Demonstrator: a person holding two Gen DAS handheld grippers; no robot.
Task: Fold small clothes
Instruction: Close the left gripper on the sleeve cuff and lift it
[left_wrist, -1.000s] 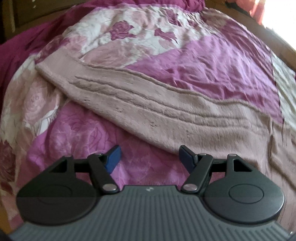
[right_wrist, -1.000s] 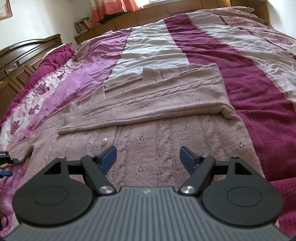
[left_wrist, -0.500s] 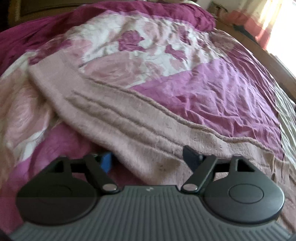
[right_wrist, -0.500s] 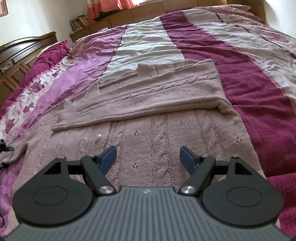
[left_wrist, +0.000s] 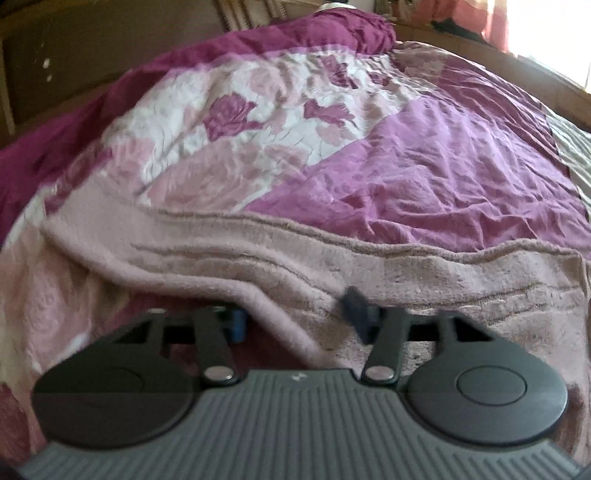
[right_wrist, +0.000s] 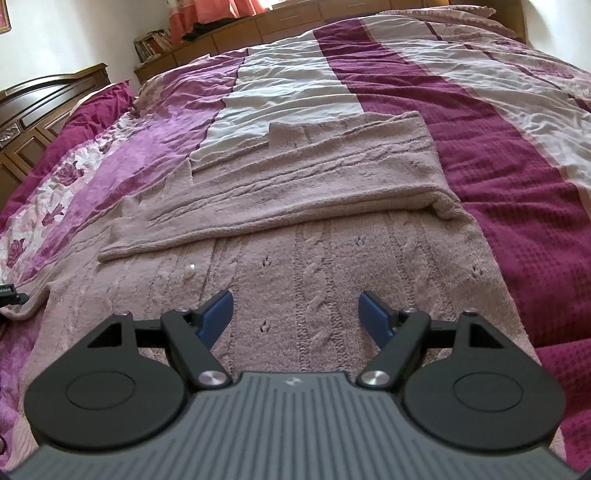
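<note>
1. Left gripper (left_wrist: 295, 319): jaws just closing around the left sleeve (left_wrist: 229, 258) of the pink cable-knit cardigan (right_wrist: 314, 266) spread on the bedspread (left_wrist: 424, 173); blur hides whether the pads bite yet.
2. Step: sleeve fold. Next: secure grip, lift sleeve across the body.
3. Right gripper (right_wrist: 296, 317): spread wide, empty, over the cardigan's front. Nothing obstructs.

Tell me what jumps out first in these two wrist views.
The pink knitted sweater spread across the middle of the bed, one sleeve already folded over its body. The left gripper has just been closing, a fold of the other sleeve between its fingers. The right gripper hangs open over the sweater's lower body, beside a striped purple bedspread.
</note>
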